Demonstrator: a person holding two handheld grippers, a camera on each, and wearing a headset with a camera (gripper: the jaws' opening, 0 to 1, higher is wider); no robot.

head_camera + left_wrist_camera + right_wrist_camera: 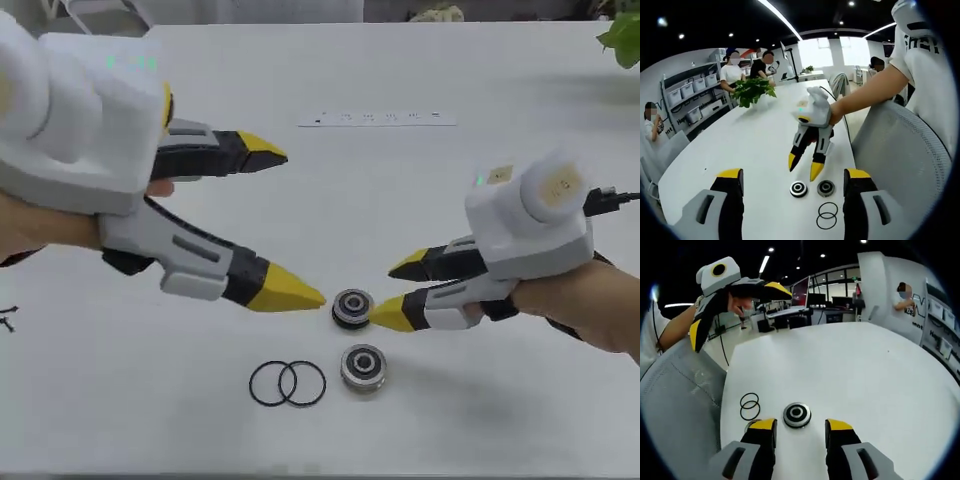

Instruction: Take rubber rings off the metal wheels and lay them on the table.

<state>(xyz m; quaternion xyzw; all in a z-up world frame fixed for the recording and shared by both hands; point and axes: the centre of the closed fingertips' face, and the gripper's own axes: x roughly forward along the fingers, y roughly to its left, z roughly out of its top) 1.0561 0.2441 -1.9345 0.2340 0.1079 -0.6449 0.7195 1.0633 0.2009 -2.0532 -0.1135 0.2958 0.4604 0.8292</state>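
The farther metal wheel lies flat near the front edge of the white table, and we see a dark, black-looking rim on it. The nearer metal wheel lies just beside it and shows a bare grey rim. To the left of the nearer metal wheel, two black rubber rings lie flat on the tabletop, overlapping each other and apart from both wheels.

The right gripper comes in from the right with its jaws a narrow way apart, holding nothing. Its lower yellow tip sits right at the farther metal wheel's edge, and we cannot tell whether it touches. In the right gripper view that wheel lies just ahead of the gap between the jaws.

The left gripper reaches in from the left with its jaws spread wide and empty. Its lower tip is just beside the same wheel and its upper tip is well apart from it.

Farther back on the table lies a flat white strip, and green leaves show at the far right corner.
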